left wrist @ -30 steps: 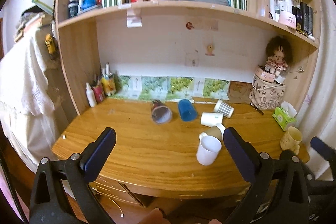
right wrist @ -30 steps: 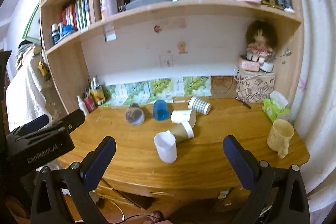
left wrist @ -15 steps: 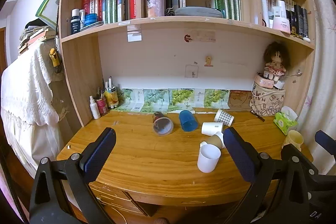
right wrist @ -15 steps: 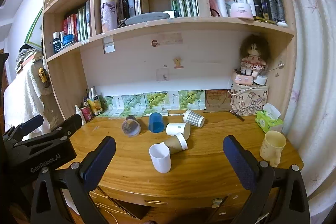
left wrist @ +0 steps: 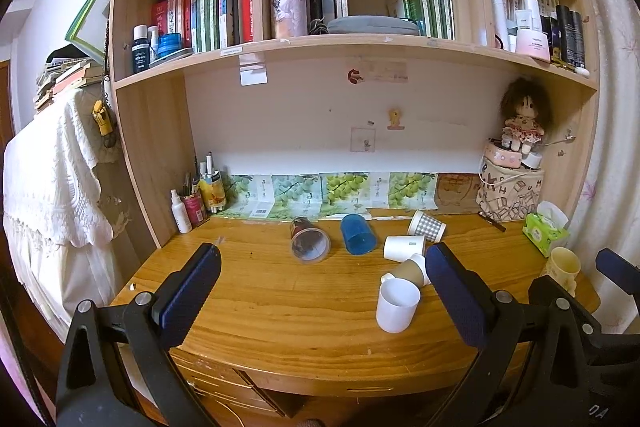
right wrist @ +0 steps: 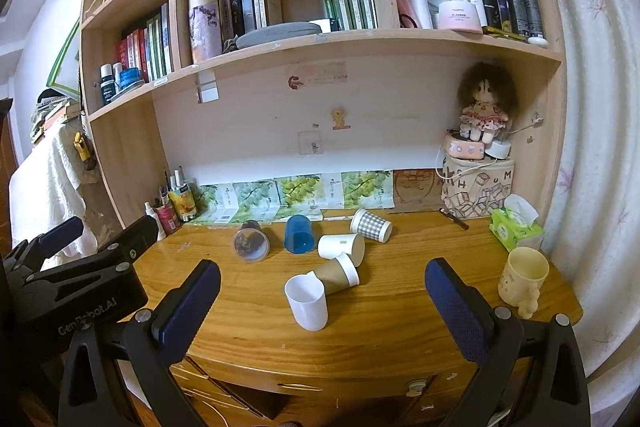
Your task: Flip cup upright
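Several cups lie on their sides on the wooden desk (left wrist: pixel 280 307): a dark printed cup (left wrist: pixel 309 241) (right wrist: pixel 251 242), a blue cup (left wrist: pixel 357 234) (right wrist: pixel 298 233), a white paper cup (left wrist: pixel 404 247) (right wrist: pixel 342 247), a checkered cup (left wrist: pixel 427 225) (right wrist: pixel 371 225) and a brown cup (left wrist: pixel 412 269) (right wrist: pixel 338 273). A white cup (left wrist: pixel 397 305) (right wrist: pixel 307 301) stands upright near the front. My left gripper (left wrist: pixel 320 291) is open and empty, held back before the desk's front edge. My right gripper (right wrist: pixel 322 301) is open and empty too, beside it on the right.
A yellow mug (right wrist: pixel 522 279) stands upright at the desk's right end, a green tissue pack (right wrist: pixel 514 229) behind it. A printed bag (right wrist: pixel 478 193) with a doll is at the back right. Bottles and pens (left wrist: pixel 196 201) are at the back left. Shelves overhang the desk.
Both grippers have pulled back and risen, so the desk and cups look smaller and lower. The cups have not moved. Both grippers stay open.
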The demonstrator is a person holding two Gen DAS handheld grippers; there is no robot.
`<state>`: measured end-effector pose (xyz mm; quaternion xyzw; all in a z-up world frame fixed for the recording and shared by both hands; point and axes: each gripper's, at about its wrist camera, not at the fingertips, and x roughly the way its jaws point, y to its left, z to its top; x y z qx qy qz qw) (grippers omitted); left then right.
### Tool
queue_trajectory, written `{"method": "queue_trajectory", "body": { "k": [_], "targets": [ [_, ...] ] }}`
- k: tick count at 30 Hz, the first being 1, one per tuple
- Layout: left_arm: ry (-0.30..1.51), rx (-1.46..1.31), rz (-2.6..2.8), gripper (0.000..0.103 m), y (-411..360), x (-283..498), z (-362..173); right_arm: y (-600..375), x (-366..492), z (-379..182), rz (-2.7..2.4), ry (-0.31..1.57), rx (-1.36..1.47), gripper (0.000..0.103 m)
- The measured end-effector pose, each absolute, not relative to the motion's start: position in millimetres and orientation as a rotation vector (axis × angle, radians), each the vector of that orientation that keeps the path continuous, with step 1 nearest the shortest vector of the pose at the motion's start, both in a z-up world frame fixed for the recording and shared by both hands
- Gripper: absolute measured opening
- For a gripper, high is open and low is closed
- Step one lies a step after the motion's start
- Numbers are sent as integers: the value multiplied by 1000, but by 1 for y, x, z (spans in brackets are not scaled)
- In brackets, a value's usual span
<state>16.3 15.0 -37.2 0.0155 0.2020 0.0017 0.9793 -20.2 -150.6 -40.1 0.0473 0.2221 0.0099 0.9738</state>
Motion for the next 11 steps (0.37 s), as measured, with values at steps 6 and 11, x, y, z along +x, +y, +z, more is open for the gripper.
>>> {"method": "queue_trajectory", "body": {
  "k": [6,11],
  "targets": [
    [410,33,11,102,17,17,-37,-152,-18,-42,29,453,109,102],
    [408,34,14,102,17,18,-38,-153,-18,-42,36,451,113,102]
  ]
}}
